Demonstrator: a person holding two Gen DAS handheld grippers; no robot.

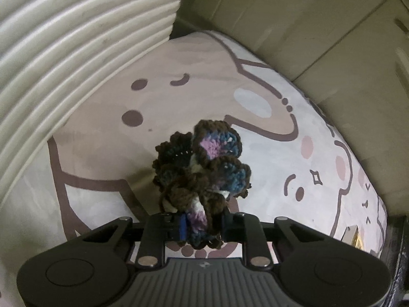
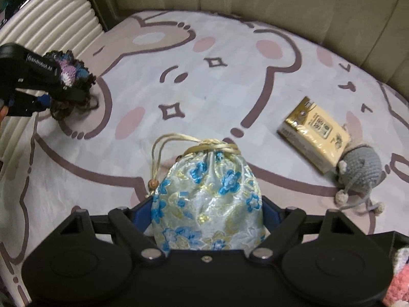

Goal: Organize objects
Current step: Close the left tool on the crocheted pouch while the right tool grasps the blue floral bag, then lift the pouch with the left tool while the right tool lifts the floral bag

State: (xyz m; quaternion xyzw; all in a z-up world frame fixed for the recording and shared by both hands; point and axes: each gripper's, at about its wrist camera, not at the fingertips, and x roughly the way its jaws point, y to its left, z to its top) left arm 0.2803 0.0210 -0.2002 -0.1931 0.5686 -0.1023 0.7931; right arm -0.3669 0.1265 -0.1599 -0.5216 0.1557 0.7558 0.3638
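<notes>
Left tongs [image 1: 202, 226] pinching crochet scrunchie [image 1: 202, 168], cartoon-print bedsheet [image 1: 102, 133], ribbed headboard [image 1: 64, 38]

White lettering reading "GenRobot.AI" stands on the side of the black plastic left gripper [image 2: 67, 87] in the right wrist view. The yellow-and-gold plastic-wrapped tissue pack [image 2: 315, 134] lying on the cartoon-printed sheet carries dark printed characters and emblems, too blurred to read.

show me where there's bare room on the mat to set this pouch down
The widest bare stretch of mat lies ahead of the pouch, between the crochet scrunchie in the left tongs and the tissue pack. The right side is crowded: the tissue pack touches the grey knitted toy.
</notes>
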